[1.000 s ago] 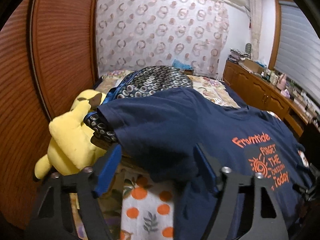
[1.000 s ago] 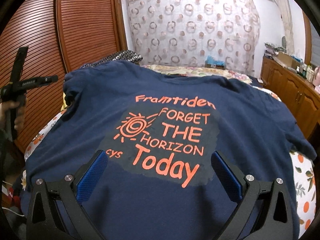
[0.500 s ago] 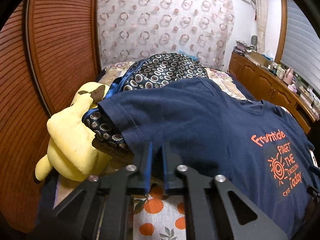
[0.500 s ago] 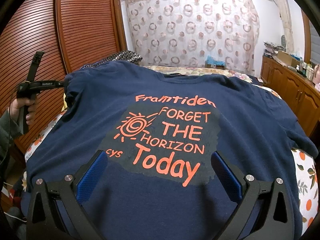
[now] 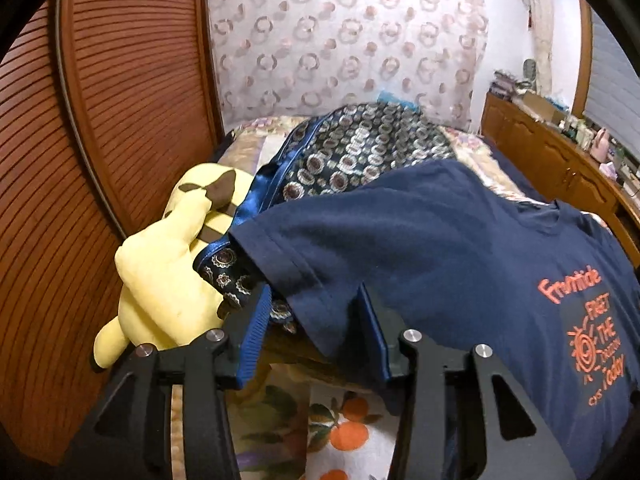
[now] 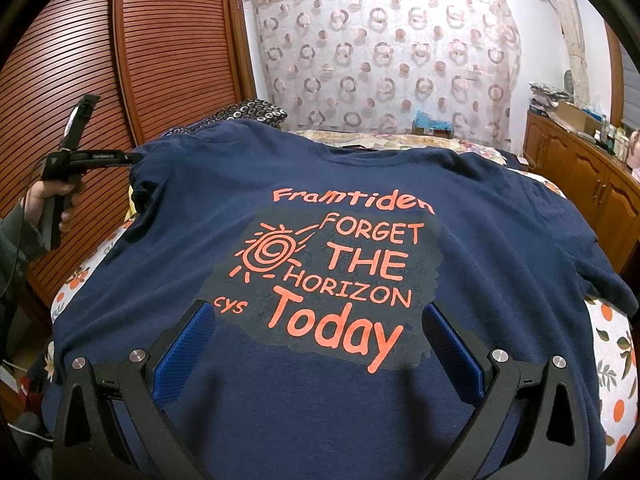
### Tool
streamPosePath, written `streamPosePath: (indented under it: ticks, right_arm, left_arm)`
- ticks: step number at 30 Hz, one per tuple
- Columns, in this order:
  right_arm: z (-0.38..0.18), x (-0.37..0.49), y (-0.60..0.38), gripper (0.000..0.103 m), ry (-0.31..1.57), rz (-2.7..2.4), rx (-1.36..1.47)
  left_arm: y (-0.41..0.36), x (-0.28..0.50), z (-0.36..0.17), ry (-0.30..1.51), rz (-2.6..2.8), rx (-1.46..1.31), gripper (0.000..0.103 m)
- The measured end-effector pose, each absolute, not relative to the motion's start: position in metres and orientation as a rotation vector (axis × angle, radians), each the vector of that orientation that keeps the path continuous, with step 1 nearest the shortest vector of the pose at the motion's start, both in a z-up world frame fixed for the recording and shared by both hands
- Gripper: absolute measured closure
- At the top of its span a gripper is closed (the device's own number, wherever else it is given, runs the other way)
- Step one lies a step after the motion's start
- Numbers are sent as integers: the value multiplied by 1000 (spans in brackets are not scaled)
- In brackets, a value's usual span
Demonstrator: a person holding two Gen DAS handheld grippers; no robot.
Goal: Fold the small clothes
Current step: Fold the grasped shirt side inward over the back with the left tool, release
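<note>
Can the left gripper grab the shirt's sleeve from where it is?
Probably yes. The left gripper is open, and the sleeve of the shirt lies between its fingers, with nothing in the way.

- My left gripper (image 5: 312,324) sits open around the sleeve hem of a navy T-shirt (image 5: 440,248).
- A yellow plush toy (image 5: 168,276) lies just left, against a patterned blue cloth (image 5: 352,160).

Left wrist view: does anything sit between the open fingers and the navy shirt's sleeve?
Nothing visible does. The left gripper is open with the T-shirt sleeve edge between its fingers. The yellow plush and patterned cloth lie off to the side.
</note>
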State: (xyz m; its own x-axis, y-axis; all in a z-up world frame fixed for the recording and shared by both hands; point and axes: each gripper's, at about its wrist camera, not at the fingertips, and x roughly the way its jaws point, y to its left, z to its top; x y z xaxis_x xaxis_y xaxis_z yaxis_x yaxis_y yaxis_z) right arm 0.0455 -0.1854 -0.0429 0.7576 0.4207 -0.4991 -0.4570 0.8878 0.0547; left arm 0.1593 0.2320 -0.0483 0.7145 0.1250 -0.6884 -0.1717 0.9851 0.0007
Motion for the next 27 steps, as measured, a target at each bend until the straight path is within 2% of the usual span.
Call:
streamPosePath:
  ticks: [3, 4, 5, 7, 22, 24, 26, 27]
  right_arm:
    - [-43, 45, -185, 0, 529, 481, -73]
    - [-43, 45, -185, 0, 528, 482, -73]
    - [-43, 45, -185, 0, 528, 483, -72]
    - [-43, 45, -186, 0, 528, 486, -69]
    - [-45, 48, -185, 0, 532, 491, -64]
    - [-46, 49, -185, 0, 533, 494, -64]
    - [-46, 48, -185, 0, 532, 497, -65]
    - [-46, 48, -185, 0, 531, 498, -65]
  left_arm:
    - [231, 165, -52, 772, 169, -59, 57]
    - [229, 165, -52, 765, 158, -48, 64]
    - [228, 164, -52, 765, 142, -42, 83]
    - [223, 162, -50, 773, 112, -41, 98]
    - [132, 153, 43, 562, -15, 133, 100]
    - [138, 160, 39, 599, 0, 128, 83]
    - [153, 161, 29, 622, 30, 126, 37]
    - [157, 161, 23, 632, 54, 132, 27]
